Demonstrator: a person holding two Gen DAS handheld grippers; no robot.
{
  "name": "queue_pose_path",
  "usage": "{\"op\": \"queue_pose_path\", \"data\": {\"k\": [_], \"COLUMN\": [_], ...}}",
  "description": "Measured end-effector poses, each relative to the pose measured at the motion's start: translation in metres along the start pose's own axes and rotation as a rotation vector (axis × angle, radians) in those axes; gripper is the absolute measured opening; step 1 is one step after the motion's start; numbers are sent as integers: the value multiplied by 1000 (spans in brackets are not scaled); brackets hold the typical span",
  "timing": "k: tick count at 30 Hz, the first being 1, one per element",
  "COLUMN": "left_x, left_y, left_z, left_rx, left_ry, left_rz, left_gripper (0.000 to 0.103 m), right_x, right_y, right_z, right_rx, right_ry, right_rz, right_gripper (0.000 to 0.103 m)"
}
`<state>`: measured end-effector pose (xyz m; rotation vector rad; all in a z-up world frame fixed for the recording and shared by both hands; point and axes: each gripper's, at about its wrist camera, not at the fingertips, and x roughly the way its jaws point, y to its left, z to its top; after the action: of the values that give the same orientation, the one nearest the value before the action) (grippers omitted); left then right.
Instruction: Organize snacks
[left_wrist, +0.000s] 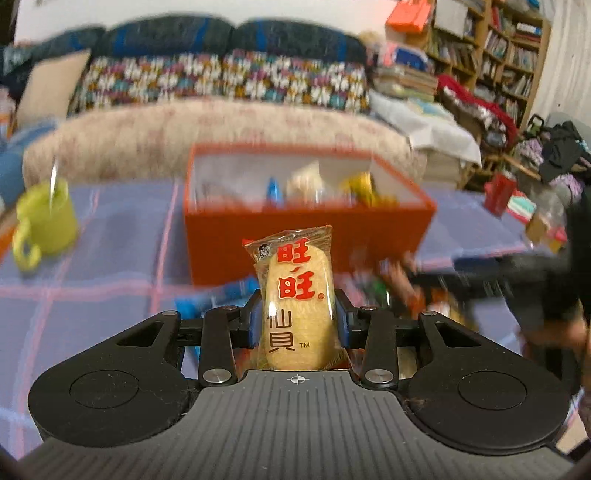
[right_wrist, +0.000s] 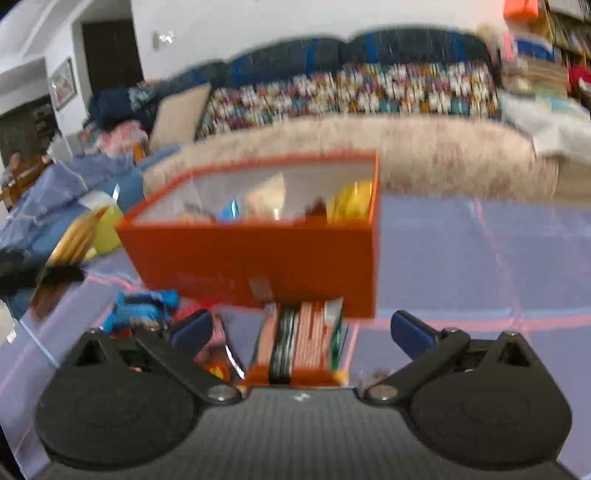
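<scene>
Two grippers seen: left gripper (left_wrist: 298, 317) is clamped on an upright clear-wrapped yellow rice cracker packet (left_wrist: 295, 299), held above the blue checked tablecloth (left_wrist: 110, 258), short of the open orange cardboard box (left_wrist: 306, 240). Right gripper (right_wrist: 301, 328) is spread wide over a flat striped snack packet (right_wrist: 299, 343) touching the box's near wall.

Home living room, sofa (left_wrist: 229, 122), bookshelves (left_wrist: 498, 55)

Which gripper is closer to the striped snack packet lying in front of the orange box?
Right. The right gripper is open just above the striped snack packet; the left gripper, off to the side, grips a rice cracker pack.
</scene>
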<state>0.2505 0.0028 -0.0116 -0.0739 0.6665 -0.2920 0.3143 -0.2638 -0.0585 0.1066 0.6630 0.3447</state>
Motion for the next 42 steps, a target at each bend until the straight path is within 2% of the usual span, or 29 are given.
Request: {"op": "queue_pose_path", "data": {"k": [2, 4, 5, 6, 10, 13, 15, 18, 21, 25, 26, 27, 28, 29, 31, 32, 33, 36, 38, 42], "left_x": [5, 9, 10, 9, 1, -6, -6, 5, 26, 63, 71, 78, 84, 86, 78, 70, 63, 34, 15, -10], "left_y": [3, 6, 8, 11, 25, 32, 34, 33, 31, 26, 26, 27, 28, 30, 34, 34, 34, 32, 28, 20], "left_z": [-10, -14, -15, -17, -17, 9, 39, 92, 131, 152, 152, 151, 150, 148, 138, 133, 127, 105, 85, 30], "left_rx": [-25, -27, -18, -13, -42, -72, -88, -98, -83, -47, -37, -27, -25, -37, -50, -51, -53, -47, -38, 6], "left_ry": [34, 50, 48, 43, 31, -4, -31, -77, -113, -110, -110, -116, -108, -99, -107, -111, -116, -125, -120, -73], "left_rz": [-4, -7, 6, 18, 27, 29, 25, 21, 44, 81, 88, 94, 113, 131, 101, 92, 97, 90, 93, 114], "left_gripper": [0, 0, 0, 0, 0, 0, 0, 0, 0, 0, 2, 11, 31, 38, 36, 36, 37, 41, 48, 49], "right_x": [14, 28, 31, 33, 1, -35, -44, -37, -15, 19, 28, 35, 41, 43, 35, 28, 19, -12, -33, -66], "right_y": [2, 3, 3, 4, 13, 15, 15, 17, 17, 20, 20, 21, 20, 19, 17, 17, 17, 13, 8, -2], "right_z": [0, -1, -2, -4, -7, 9, 32, 71, 102, 120, 122, 124, 124, 125, 121, 117, 113, 97, 80, 31], "right_rx": [4, 0, 3, 8, -71, -74, -72, -90, -94, -108, -113, -112, -104, -85, -57, -60, -68, -63, -30, 51], "right_ry": [15, 41, 54, 71, 14, -89, -155, -218, -232, -213, -208, -209, -207, -203, -223, -236, -248, -256, -245, -205], "right_rz": [-28, -42, -28, -17, -30, -3, 1, -15, -8, 10, 14, 15, 17, 27, 56, 56, 43, 26, 39, 25], "right_gripper": [102, 91, 62, 47, 47, 47, 47, 47, 47, 47, 49, 54, 60, 71, 82, 92, 97, 98, 102, 102]}}
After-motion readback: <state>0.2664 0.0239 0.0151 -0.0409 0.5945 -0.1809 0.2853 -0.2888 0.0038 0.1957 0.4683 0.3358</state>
